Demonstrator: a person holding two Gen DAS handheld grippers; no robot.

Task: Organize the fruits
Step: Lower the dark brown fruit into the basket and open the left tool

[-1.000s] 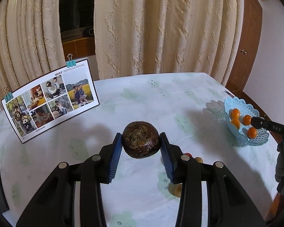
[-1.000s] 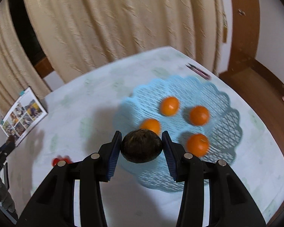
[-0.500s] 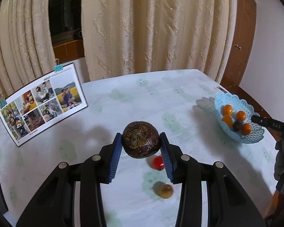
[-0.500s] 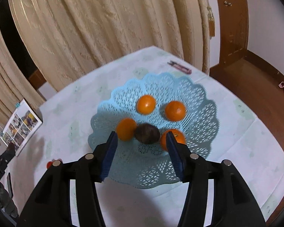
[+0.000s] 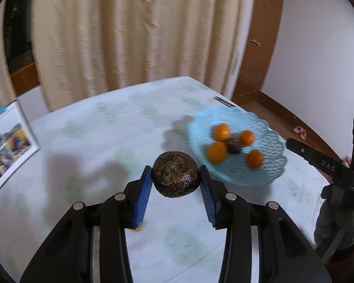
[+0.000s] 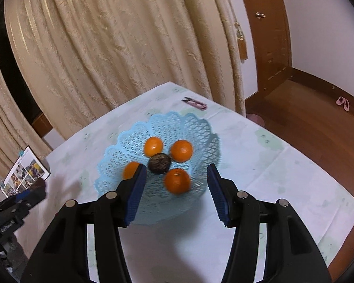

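My left gripper (image 5: pixel 175 179) is shut on a dark brown round fruit (image 5: pixel 175 174) and holds it above the table, just left of the light blue lattice basket (image 5: pixel 269 165). The basket (image 6: pixel 195 125) holds several oranges (image 6: pixel 177 180) and a second dark brown fruit (image 6: pixel 159 163) in the middle, also seen in the left wrist view (image 5: pixel 234 145). My right gripper (image 6: pixel 174 181) is open and empty, raised above the basket's near side.
A photo calendar (image 5: pixel 6 141) stands at the table's left side; it also shows in the right wrist view (image 6: pixel 24 173). A small pink and black tool (image 6: pixel 194 103) lies beyond the basket. Curtains hang behind the table; the table edge and wooden floor are to the right.
My right gripper opened, left its dark fruit in the basket and rose. My left gripper swung right toward the basket, still holding its fruit.
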